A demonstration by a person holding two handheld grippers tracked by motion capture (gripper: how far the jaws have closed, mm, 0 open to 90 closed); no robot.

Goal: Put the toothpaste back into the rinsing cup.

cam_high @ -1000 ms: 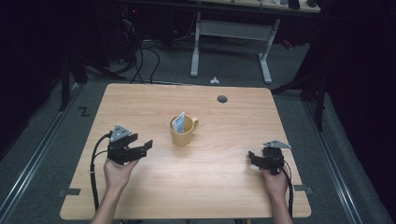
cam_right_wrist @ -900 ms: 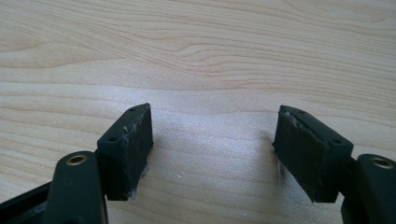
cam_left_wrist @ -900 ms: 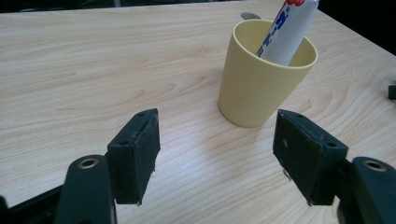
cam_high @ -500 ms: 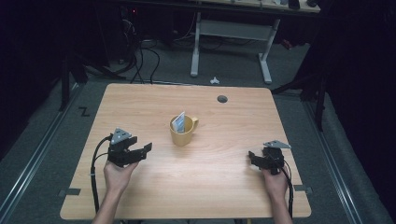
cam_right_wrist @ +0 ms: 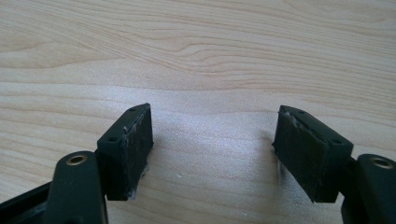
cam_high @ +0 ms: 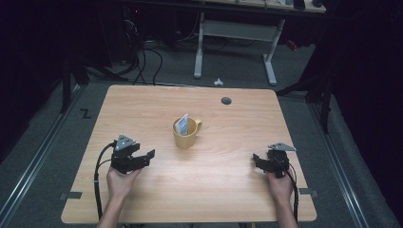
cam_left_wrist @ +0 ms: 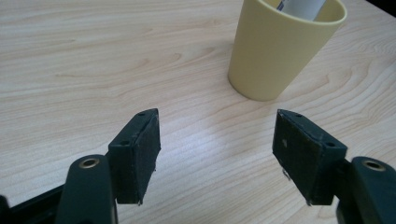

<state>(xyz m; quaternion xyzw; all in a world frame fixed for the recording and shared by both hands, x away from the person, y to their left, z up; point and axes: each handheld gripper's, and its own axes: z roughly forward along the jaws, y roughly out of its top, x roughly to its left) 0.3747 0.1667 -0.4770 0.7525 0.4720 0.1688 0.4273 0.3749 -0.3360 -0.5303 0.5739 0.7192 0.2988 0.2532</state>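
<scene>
Left of the pale yellow plastic-looking cup [cam_high: 186, 134], my left gripper [cam_high: 146, 157] sits low over the light wooden table [cam_high: 142, 102], jaws spread wide, nothing between the pads [cam_left_wrist: 144, 149]. In the left gripper view the cup is ahead and off to the right of my jaws, near but not touching, upright on the wood.

Cup stands near the table middle, between my two grippers, handle on its far right side. A white-and-blue folded packet or card [cam_high: 181, 124] leans inside it, sticking above the rim; can't tell what it is.

Handling guess: cup looks light, stiff, smooth-walled, so a bit slippery and easy to tip if I nudge it high. It tapers toward the base, so pads could slide down. Best hold, I think: across the body just under the rim, or pinch the rim wall on the side away from the packet. Packet looks thin and bendy; pinch its top edge gently.

Right of the cup, well apart, my right gripper [cam_high: 260, 161] rests low over bare wood, jaws also open and empty.
</scene>
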